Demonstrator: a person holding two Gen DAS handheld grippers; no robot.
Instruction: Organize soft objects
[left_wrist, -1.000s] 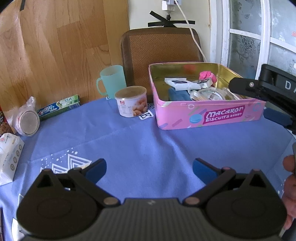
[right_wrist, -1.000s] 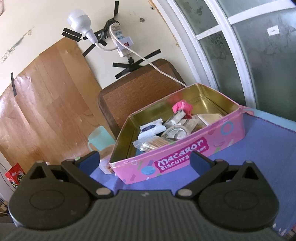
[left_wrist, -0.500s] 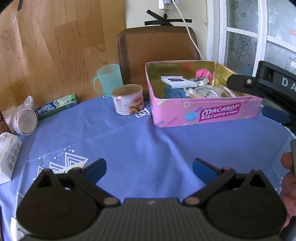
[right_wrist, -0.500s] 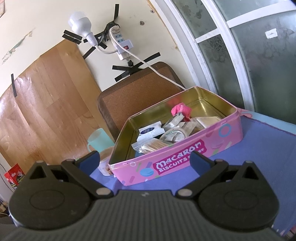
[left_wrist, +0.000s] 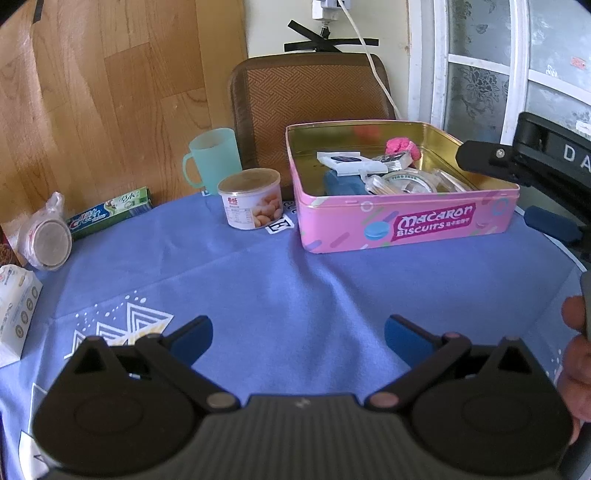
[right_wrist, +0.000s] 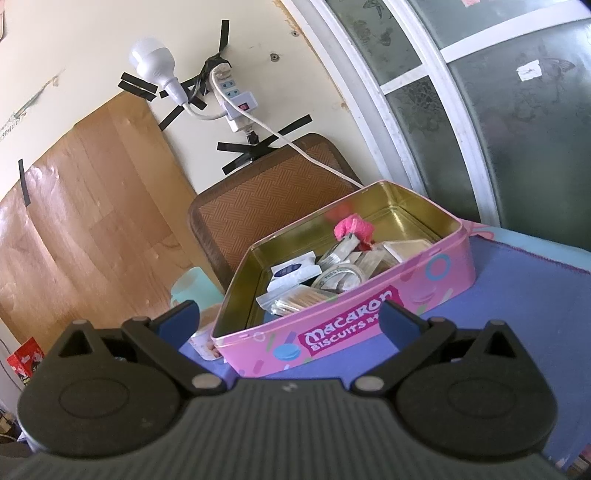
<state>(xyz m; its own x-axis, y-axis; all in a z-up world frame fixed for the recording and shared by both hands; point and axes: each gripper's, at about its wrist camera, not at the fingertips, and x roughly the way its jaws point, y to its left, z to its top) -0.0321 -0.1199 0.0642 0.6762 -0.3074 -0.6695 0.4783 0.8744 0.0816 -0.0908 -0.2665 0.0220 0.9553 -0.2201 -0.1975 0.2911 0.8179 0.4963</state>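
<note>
A pink "Macaron Biscuits" tin (left_wrist: 406, 225) stands open on the blue tablecloth (left_wrist: 295, 288). It also shows in the right wrist view (right_wrist: 354, 332). Inside lie a pink soft item (left_wrist: 402, 147), a blue item (left_wrist: 343, 182), white packets and a tape roll (right_wrist: 338, 278). My left gripper (left_wrist: 297, 338) is open and empty, low over the cloth in front of the tin. My right gripper (right_wrist: 288, 319) is open and empty, raised in front of the tin. It also shows at the right edge of the left wrist view (left_wrist: 524, 188).
A can of nuts (left_wrist: 251, 197), a teal mug (left_wrist: 214, 158) and a toothpaste box (left_wrist: 110, 212) stand left of the tin. A bagged lid (left_wrist: 46, 240) and a tissue pack (left_wrist: 14, 306) lie far left. A brown chair back (left_wrist: 310, 99) is behind.
Both grippers have drawn back a little from the tin and stayed open. The tin now sits slightly farther away in both views.
</note>
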